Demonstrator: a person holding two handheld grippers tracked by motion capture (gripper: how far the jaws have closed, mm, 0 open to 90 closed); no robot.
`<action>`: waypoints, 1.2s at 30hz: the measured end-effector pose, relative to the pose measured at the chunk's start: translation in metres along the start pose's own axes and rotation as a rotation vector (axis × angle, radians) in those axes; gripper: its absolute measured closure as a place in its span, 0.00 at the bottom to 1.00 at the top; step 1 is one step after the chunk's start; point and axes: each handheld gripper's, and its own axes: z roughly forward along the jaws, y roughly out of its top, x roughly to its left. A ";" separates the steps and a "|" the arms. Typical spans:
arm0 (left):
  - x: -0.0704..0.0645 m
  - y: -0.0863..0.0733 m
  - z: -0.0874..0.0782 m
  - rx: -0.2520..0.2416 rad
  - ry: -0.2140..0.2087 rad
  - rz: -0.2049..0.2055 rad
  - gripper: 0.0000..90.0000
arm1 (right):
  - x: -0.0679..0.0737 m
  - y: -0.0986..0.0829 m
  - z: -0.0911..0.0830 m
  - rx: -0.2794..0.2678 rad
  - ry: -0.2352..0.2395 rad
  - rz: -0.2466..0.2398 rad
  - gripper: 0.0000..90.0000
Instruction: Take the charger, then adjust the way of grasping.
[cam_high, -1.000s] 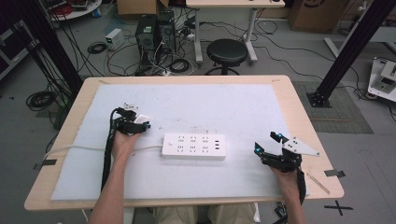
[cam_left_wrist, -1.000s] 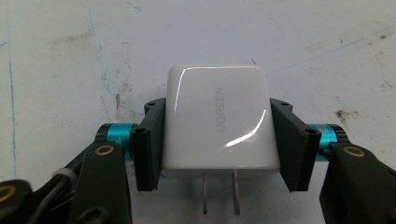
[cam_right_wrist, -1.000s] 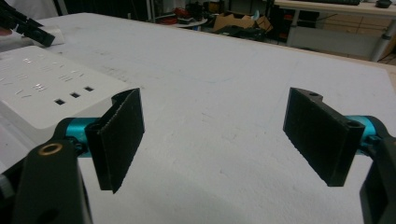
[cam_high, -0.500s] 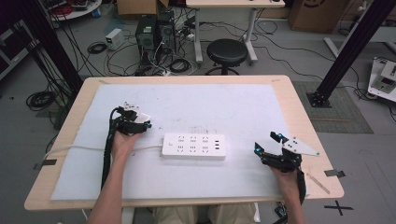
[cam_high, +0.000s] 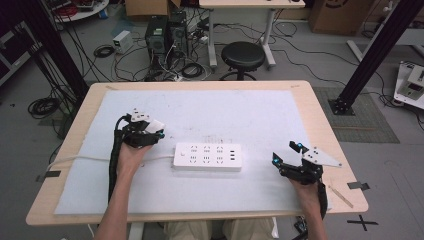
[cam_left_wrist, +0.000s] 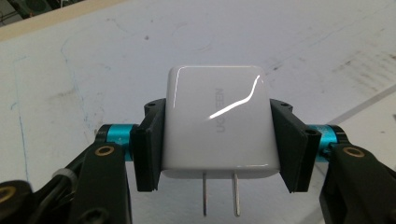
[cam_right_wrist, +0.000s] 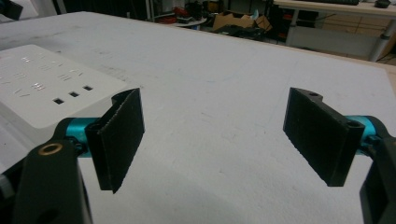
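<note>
Nothing shifted over the last second: left gripper (cam_high: 150, 132) still clamped on the charger (cam_left_wrist: 217, 122), poised left of the strip (cam_high: 208, 157) on the counter (cam_high: 65, 210), right gripper (cam_high: 286, 154) idle, jaws apart, so plugging-in not begun.

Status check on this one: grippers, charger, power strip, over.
Left gripper shut on white charger, prongs toward camera. Right gripper open, empty, right of power strip. Nothing lies between charger and strip.

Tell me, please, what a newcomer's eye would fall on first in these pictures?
Likely the glossy white two-pronged charger block clamped in the left gripper, at the table's left. Next the long white plastic power strip at mid-table, and the right gripper standing open and empty to its right.
</note>
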 end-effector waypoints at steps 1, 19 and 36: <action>-0.002 0.001 -0.003 -0.006 -0.002 0.005 0.47 | 0.000 0.000 0.000 0.000 0.000 0.003 0.23; -0.033 0.005 -0.039 -0.093 -0.051 0.052 0.47 | 0.000 0.000 0.000 0.001 -0.003 0.003 0.23; -0.078 0.012 -0.047 -0.172 -0.124 0.173 0.47 | 0.002 0.001 0.003 0.034 -0.020 -0.014 0.23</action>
